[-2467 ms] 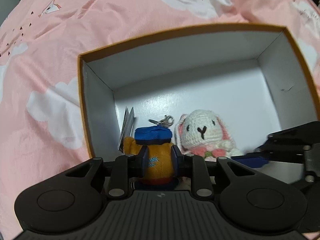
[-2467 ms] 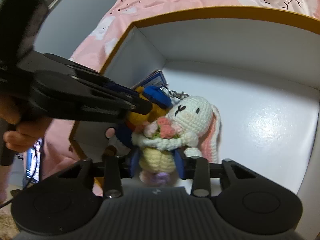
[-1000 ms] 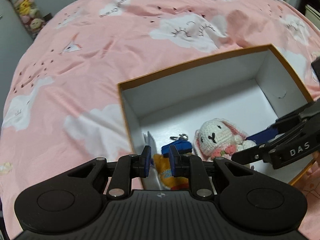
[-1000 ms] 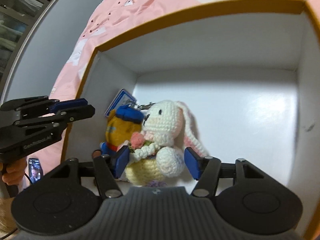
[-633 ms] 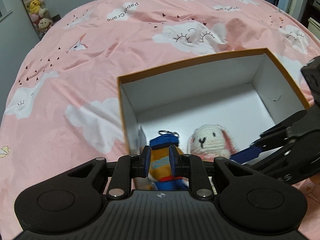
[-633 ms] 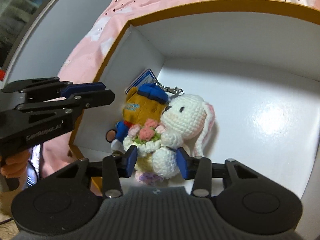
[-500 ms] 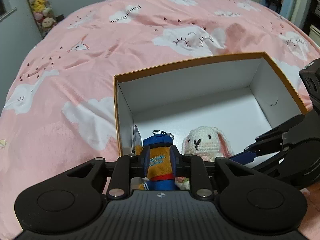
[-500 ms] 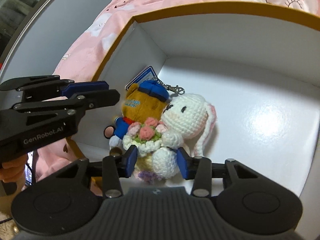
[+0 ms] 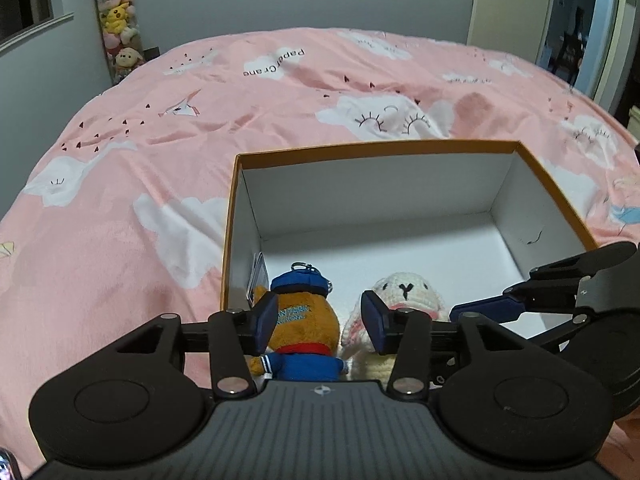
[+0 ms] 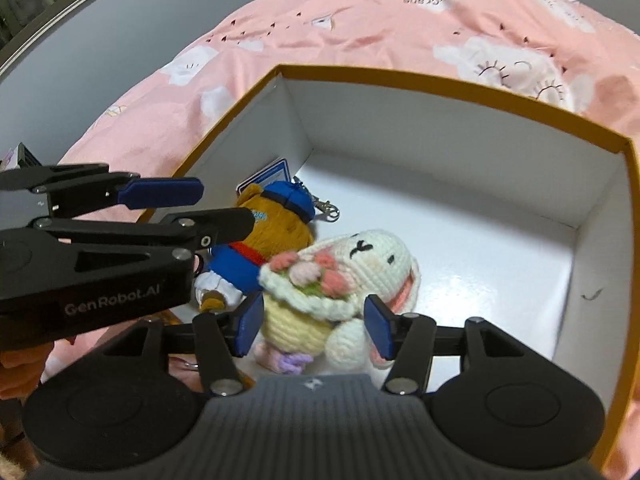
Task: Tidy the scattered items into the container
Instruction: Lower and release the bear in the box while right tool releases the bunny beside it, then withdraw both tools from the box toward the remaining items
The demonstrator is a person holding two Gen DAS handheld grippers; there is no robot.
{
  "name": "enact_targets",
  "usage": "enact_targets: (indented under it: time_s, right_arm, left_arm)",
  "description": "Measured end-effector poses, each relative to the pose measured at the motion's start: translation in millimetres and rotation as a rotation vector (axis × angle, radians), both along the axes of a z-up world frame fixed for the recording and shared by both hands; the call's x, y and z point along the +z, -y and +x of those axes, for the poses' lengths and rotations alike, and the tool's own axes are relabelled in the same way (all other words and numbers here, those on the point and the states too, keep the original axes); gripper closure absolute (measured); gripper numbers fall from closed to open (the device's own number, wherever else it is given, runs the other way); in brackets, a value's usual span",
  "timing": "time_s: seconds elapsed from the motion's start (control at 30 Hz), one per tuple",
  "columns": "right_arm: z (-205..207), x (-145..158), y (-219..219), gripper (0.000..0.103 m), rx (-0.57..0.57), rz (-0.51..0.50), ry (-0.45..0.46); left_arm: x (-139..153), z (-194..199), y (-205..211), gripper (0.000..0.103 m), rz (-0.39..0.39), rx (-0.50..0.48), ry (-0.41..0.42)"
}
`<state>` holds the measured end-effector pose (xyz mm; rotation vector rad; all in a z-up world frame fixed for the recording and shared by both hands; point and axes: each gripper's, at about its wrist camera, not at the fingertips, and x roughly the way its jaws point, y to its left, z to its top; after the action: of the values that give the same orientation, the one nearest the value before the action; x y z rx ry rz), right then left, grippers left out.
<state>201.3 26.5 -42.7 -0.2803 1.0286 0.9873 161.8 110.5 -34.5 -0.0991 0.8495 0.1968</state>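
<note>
An orange-rimmed box (image 9: 376, 149) with white inside walls sits on the bed; it also shows in the right wrist view (image 10: 460, 87). A brown bear keychain with a blue cap (image 9: 304, 316) (image 10: 276, 224) and a white crochet bunny holding pink flowers (image 9: 404, 292) (image 10: 344, 280) lie in its near left corner. My left gripper (image 9: 320, 322) is open, its pads either side of the bear and apart from it. My right gripper (image 10: 312, 326) is open around the bunny without squeezing it. The right gripper also shows in the left wrist view (image 9: 560, 292).
A pink bedspread with white clouds (image 9: 200, 128) surrounds the box. A paper tag (image 10: 266, 174) leans on the box's left wall. A tall tube of plush toys (image 9: 118, 28) stands by the far wall, and a door (image 9: 508, 0) is at the back right.
Both grippers have opened and let go of the bear and the bunny, which now rest in the box. Both grippers have pulled back and up, so more of the bed shows.
</note>
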Motion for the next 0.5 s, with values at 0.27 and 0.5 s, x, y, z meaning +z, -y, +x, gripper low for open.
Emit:
enact_targets:
  time_s: [0.27,0.5]
  right_arm:
    - [-15.5,11.4,14.3,0.039,-0.038,0.015,0.086]
    - [-32.2,22.3,29.6,0.03,-0.075,0.077,0.169]
  left_arm:
    - [5.8,-14.5,1.9,0.037,-0.019,0.016,0.058]
    - [10.4,-27.0,2.5,0.033,-0.025,0.029,0.085]
